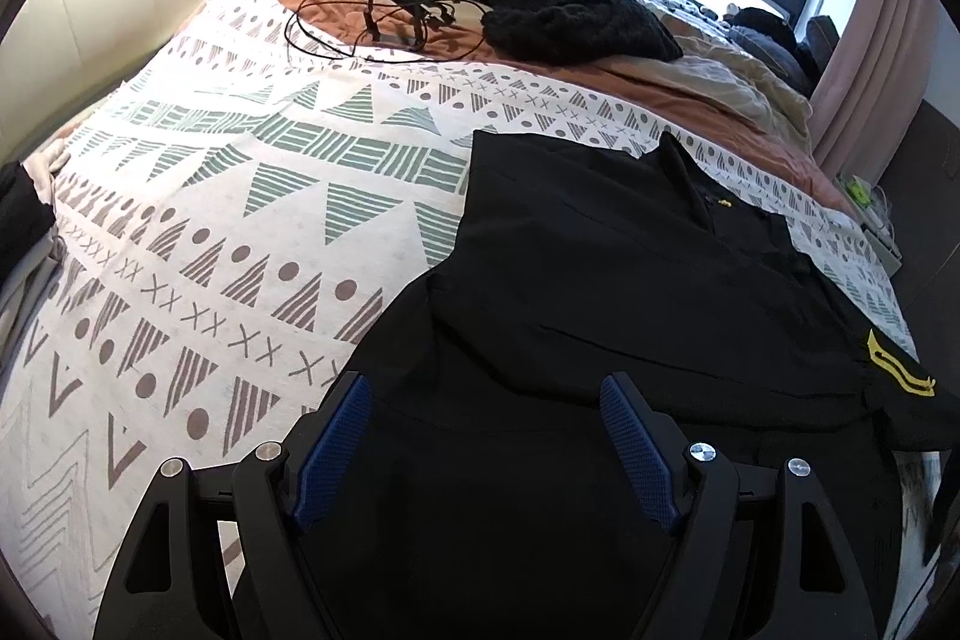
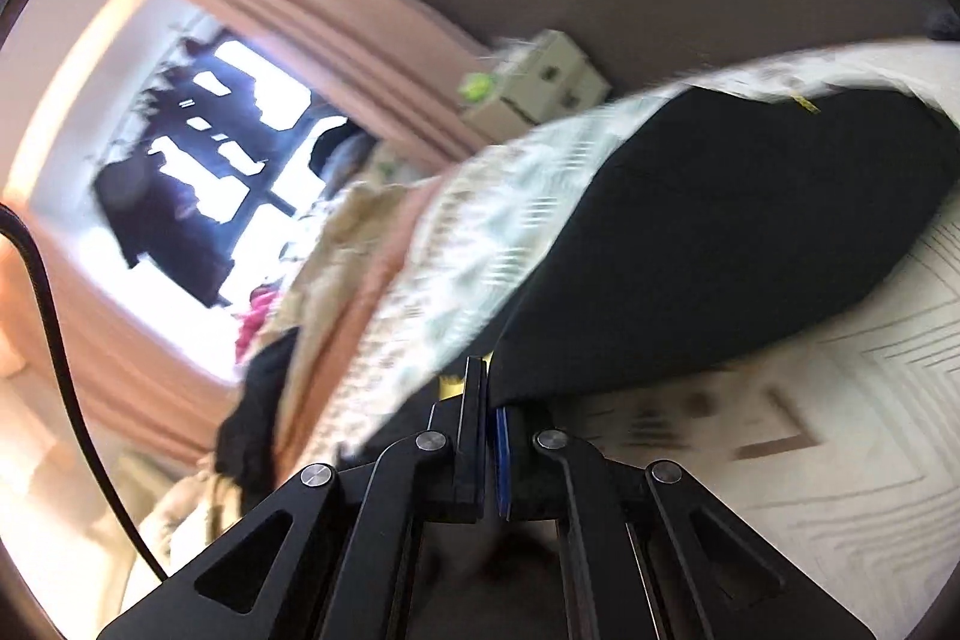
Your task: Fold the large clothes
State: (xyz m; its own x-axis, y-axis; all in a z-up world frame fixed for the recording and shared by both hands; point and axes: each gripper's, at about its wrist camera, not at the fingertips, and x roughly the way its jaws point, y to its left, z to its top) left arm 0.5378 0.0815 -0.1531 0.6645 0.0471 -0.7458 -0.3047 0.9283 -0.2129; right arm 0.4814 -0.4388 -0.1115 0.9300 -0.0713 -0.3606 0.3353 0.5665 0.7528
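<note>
Left jaws spread over black garment (image 1: pixel 600 280), right jaws pinching its edge, patterned bedspread (image 1: pixel 210 220) bare leftward

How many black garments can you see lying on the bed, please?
2: the black shirt spread near the open left gripper, and a black knit farther back beside the cables. Others may be hidden.

Left gripper (image 1: pixel 483 388) (jaws spread) hovers over the black shirt (image 1: pixel 600 280) on the patterned bedspread (image 1: pixel 240 196)
</note>
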